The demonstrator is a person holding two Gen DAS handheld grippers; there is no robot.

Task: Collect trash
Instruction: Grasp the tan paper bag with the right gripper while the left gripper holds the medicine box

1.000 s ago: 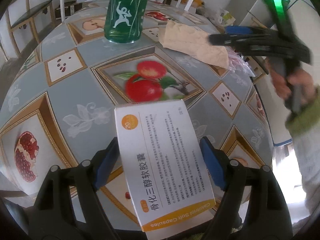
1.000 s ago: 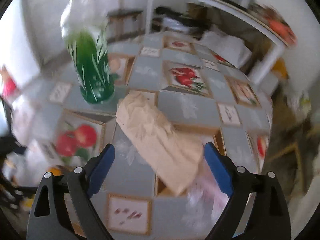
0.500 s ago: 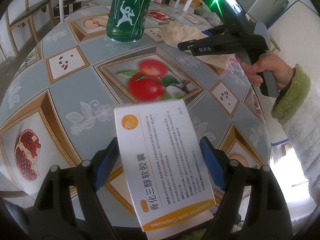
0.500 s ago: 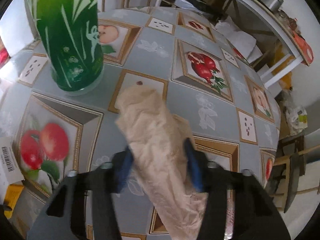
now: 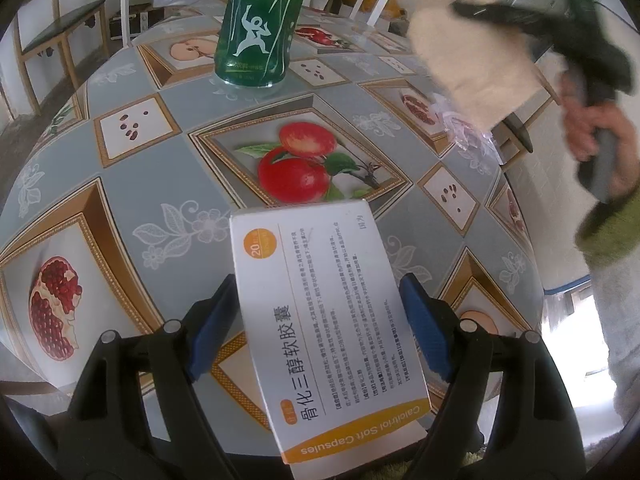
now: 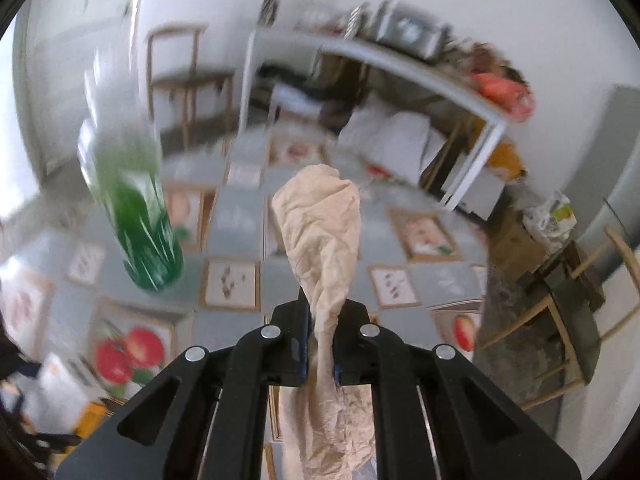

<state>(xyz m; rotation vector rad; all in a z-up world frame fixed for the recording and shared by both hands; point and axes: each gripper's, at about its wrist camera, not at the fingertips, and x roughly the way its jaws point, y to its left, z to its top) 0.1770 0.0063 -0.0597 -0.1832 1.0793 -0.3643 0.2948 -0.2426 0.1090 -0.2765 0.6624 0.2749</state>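
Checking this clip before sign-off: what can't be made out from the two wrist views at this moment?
- Green bottle: top cut off by the left wrist view's edge; smeared by motion blur in the right wrist view.
- Medicine box: small print too fine to read; near end leaves the frame.
- Crumpled paper bag: lower end hidden behind the right gripper.
- Clear plastic wrapper: partly hidden by the lifted bag.
- No bin visible.

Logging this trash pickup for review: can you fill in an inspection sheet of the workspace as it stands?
Surface: fruit-print tablecloth.
Job's things: white medicine box; crumpled beige paper bag, off the table.
Clutter: green bottle standing upright; clear plastic wrapper at the table edge.
Grippers: left hand-held gripper shut on the box; right hand-held gripper just closed, shut on the bag.
Cables: nothing seen.
Surroundings: wooden chairs, white shelf, blurred.
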